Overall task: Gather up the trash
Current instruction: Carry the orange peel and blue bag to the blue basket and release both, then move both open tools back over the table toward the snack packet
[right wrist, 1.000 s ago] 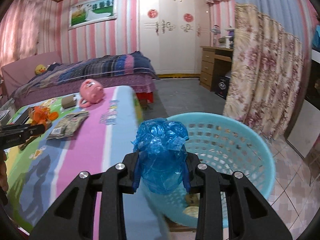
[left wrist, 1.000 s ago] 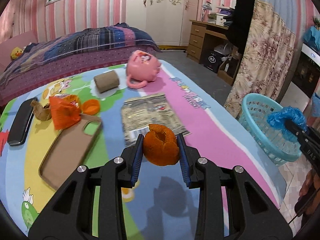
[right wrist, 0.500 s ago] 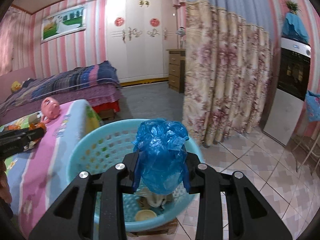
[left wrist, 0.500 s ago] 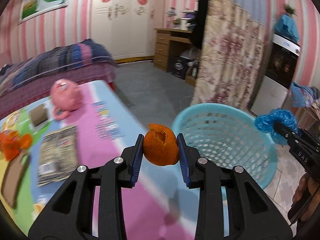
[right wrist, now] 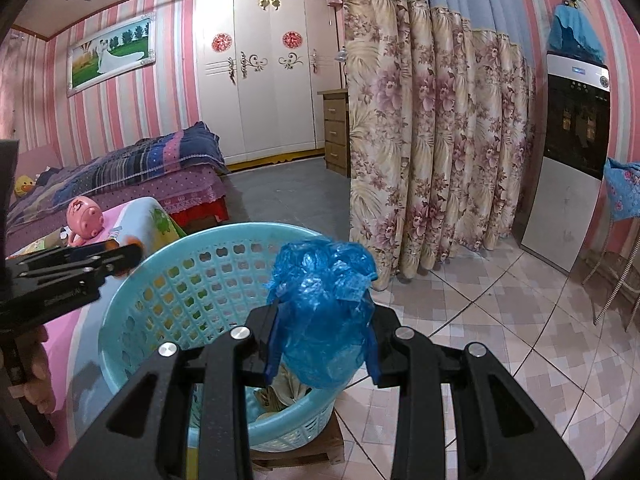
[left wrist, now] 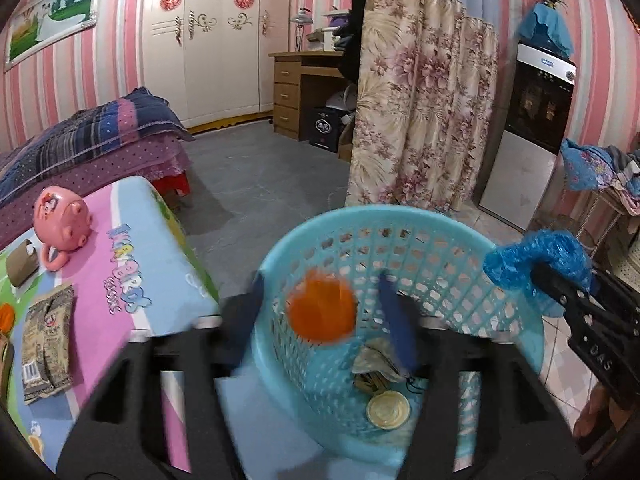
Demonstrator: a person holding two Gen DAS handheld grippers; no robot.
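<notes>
Left hand-held gripper (left wrist: 324, 316) hangs over the mouth of the light-blue basket (left wrist: 516, 364), its jaws opening, and the orange peel (left wrist: 322, 308) sits blurred between the spreading pads with a gap on each side, so I take it to be free and dropping rather than gripped. Below it, inside the basket, lie some crumpled scraps and a round pale lid (left wrist: 388, 411). The right hand-held gripper (right wrist: 323, 340) waits at the near rim of the same basket (right wrist: 120, 320), its pads closed tight on a crumpled blue plastic bag (right wrist: 324, 312), which bulges above and below the jaws. Back on the worktop (left wrist: 128, 280), with its bright cartoon cover, a flat silver-brown snack wrapper (left wrist: 46, 340) and a brown cardboard roll (left wrist: 22, 262) are yet to be picked up, beside a pink pig-shaped toy (left wrist: 62, 224) that looks like no trash at all. The risks, as I judge them: the peel is near the worktop side of the basket, so a glance off the rim could send it to the floor; the blue bag is light and springy, and if it is let go while partly outside the rim it may drift or unfold onto the tiles; and the two tools are close enough over one opening to knock each other.
</notes>
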